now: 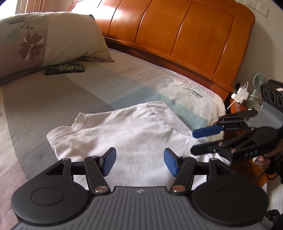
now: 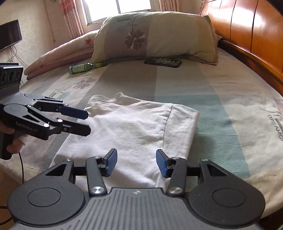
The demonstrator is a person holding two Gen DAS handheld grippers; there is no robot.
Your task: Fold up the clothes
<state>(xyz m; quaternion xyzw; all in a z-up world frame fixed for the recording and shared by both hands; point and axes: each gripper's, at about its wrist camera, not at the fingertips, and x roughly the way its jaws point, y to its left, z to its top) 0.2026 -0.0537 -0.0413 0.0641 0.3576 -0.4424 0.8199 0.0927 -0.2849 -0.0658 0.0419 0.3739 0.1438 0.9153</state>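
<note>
While angled downward, both hand-held grippers point(image 1: 139, 162) point(image 2: 136, 162) hover open above shirt point(image 2: 134, 127).

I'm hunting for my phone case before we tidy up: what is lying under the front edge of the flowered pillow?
A dark cartoon-print case lies on the bedsheet at the flowered pillow, its far edge against the pillow's base. A green bottle lies left of it. Anything further under the pillow is covered.

A home bedroom: a bed point(image 2: 221, 85) with a wooden headboard point(image 1: 176, 35), a flowered pillow point(image 2: 153, 35) and a curtained window point(image 2: 123, 7).
</note>
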